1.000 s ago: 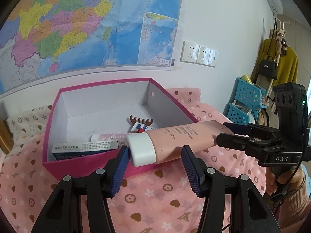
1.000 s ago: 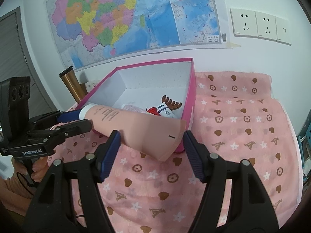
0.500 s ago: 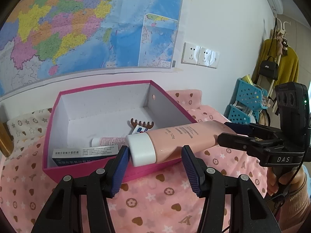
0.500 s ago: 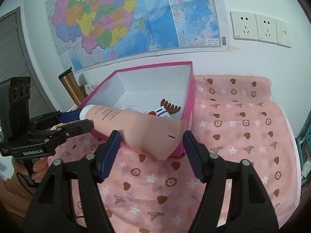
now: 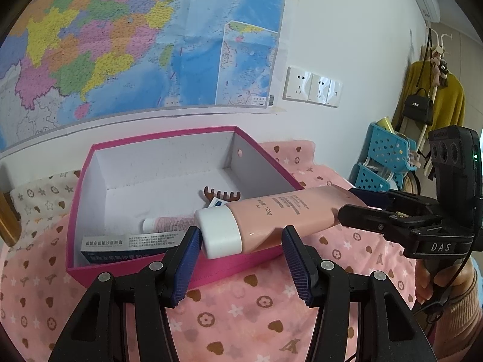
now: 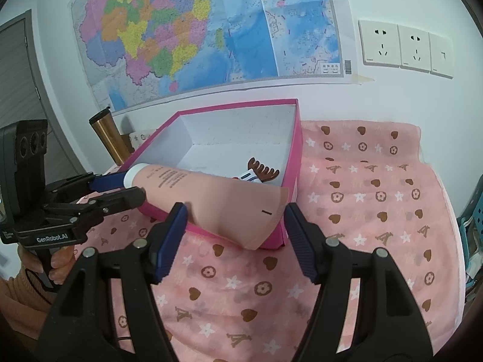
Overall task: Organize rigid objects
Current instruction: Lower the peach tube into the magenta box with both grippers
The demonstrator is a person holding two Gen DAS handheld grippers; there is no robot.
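A large pink tube with a white cap [image 5: 265, 217] lies across the front corner of the pink box [image 5: 229, 267], cap end over the near wall. My left gripper [image 5: 241, 259] is open, its fingers on either side of the cap end. My right gripper [image 6: 235, 232] is open, its fingers on either side of the tube's flat crimped end [image 6: 241, 208]. Neither visibly squeezes it. In the box lie a small pink tube [image 5: 169, 223], a blue-and-white carton [image 5: 129, 246] and a brown claw clip [image 5: 222, 194].
The box [image 6: 294, 157] stands on a pink patterned cloth [image 6: 362, 196] against a wall with a map. A copper tumbler [image 6: 110, 138] stands left of the box. Blue baskets [image 5: 383, 163] and a coat rack are off to the right.
Both grippers have risen and drawn back slightly, so the box looks a little lower and farther. The tube stays between both pairs of open fingers.
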